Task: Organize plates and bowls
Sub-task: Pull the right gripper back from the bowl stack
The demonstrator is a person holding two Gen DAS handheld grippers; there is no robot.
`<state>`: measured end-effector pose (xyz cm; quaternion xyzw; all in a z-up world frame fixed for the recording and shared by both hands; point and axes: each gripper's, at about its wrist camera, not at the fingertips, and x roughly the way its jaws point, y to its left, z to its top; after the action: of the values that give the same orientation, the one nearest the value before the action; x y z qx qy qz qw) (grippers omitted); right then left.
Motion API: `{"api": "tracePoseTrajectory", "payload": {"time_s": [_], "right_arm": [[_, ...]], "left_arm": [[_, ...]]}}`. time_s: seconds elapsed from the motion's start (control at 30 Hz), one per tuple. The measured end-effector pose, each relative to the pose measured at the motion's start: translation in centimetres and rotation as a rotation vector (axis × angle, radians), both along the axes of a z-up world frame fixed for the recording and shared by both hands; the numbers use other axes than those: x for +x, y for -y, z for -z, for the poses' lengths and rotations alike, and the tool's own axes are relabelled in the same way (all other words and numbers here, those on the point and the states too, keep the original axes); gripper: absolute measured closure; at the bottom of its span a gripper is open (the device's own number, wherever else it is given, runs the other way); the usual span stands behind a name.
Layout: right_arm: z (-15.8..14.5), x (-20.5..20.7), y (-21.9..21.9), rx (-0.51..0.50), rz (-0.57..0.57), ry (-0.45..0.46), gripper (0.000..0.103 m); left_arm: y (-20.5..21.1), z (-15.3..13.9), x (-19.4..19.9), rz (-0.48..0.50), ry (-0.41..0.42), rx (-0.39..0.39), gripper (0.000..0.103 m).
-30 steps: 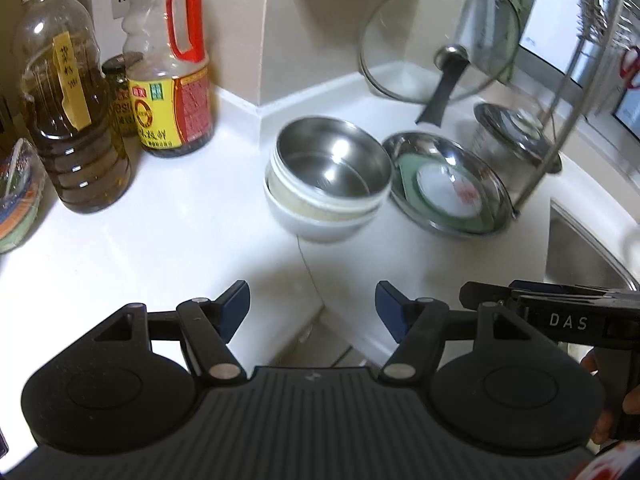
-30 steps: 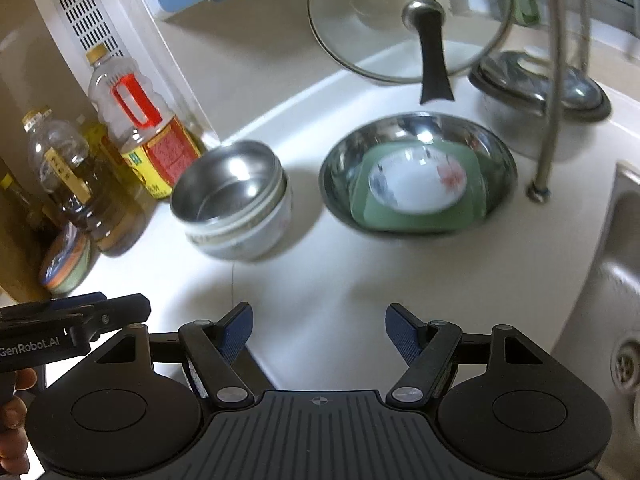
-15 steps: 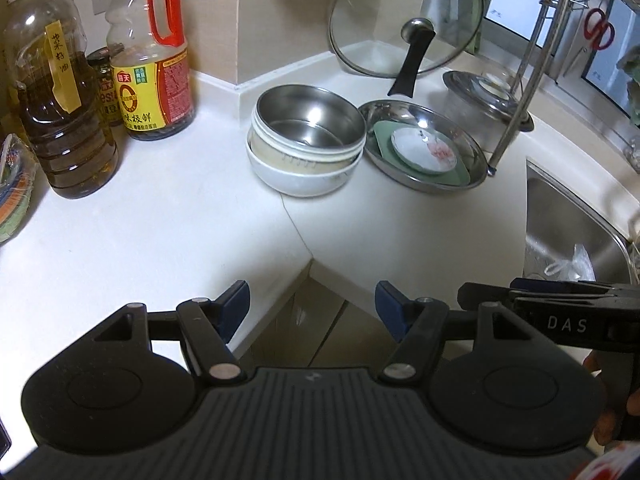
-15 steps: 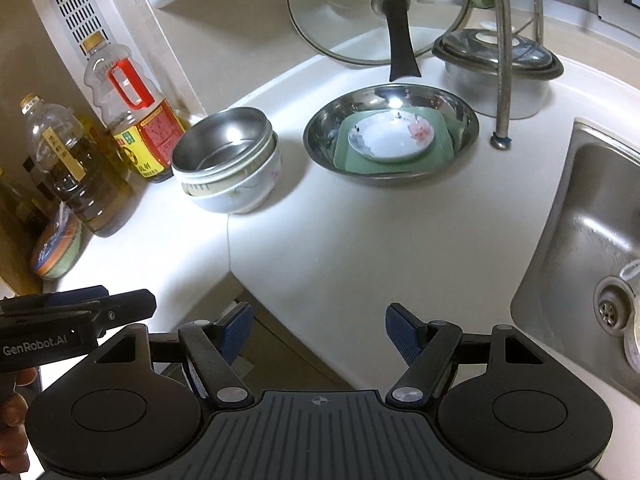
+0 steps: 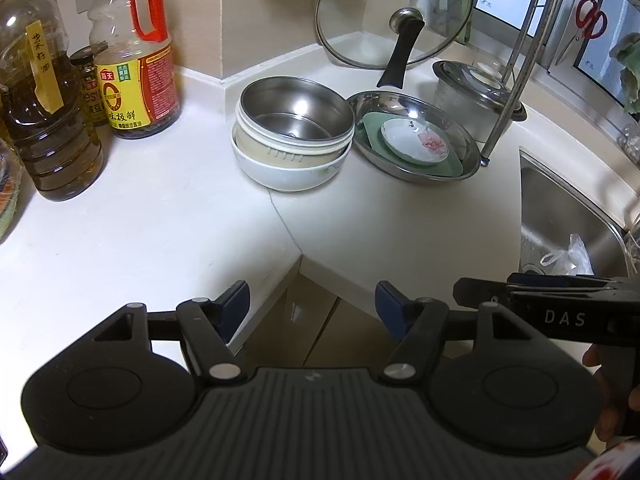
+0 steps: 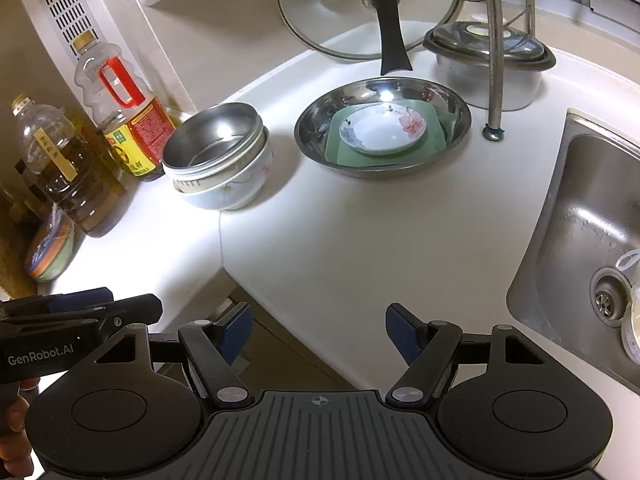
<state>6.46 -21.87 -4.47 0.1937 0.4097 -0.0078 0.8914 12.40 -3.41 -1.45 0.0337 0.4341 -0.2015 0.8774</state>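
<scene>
A steel bowl sits nested on top of a stack inside a white ceramic bowl on the white counter; the stack also shows in the right wrist view. Beside it a wide steel dish holds a green square plate with a small white flowered saucer on top, also in the right wrist view. My left gripper is open and empty, off the counter's front edge. My right gripper is open and empty, also back from the edge.
Oil and sauce bottles stand at the left. A glass pan lid leans on the back wall. A lidded steel pot and a rack pole stand right. The sink lies at far right. A striped bowl sits far left.
Both grippers have pulled back from the bowls and dish, past the counter's front edge. The dishes look smaller and farther. Both stayed open.
</scene>
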Motion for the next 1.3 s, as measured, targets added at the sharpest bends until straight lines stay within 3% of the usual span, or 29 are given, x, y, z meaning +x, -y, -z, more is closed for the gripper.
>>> {"api": "tracePoseTrajectory", "payload": {"time_s": [1.07, 1.2, 1.3], "right_arm": [[0.0, 2.5, 2.9, 0.007, -0.062, 0.009, 0.03], [0.1, 3.5, 3.4, 0.011, -0.085, 0.01, 0.03], [0.1, 4.3, 3.8, 0.013, -0.102, 0.012, 0.03]], "left_arm": [[3.0, -0.5, 2.1, -0.062, 0.025, -0.018, 0.036], [3.2, -0.8, 2.6, -0.087, 0.044, -0.01, 0.023], [3.5, -1.1, 2.9, -0.105, 0.074, 0.0, 0.022]]}}
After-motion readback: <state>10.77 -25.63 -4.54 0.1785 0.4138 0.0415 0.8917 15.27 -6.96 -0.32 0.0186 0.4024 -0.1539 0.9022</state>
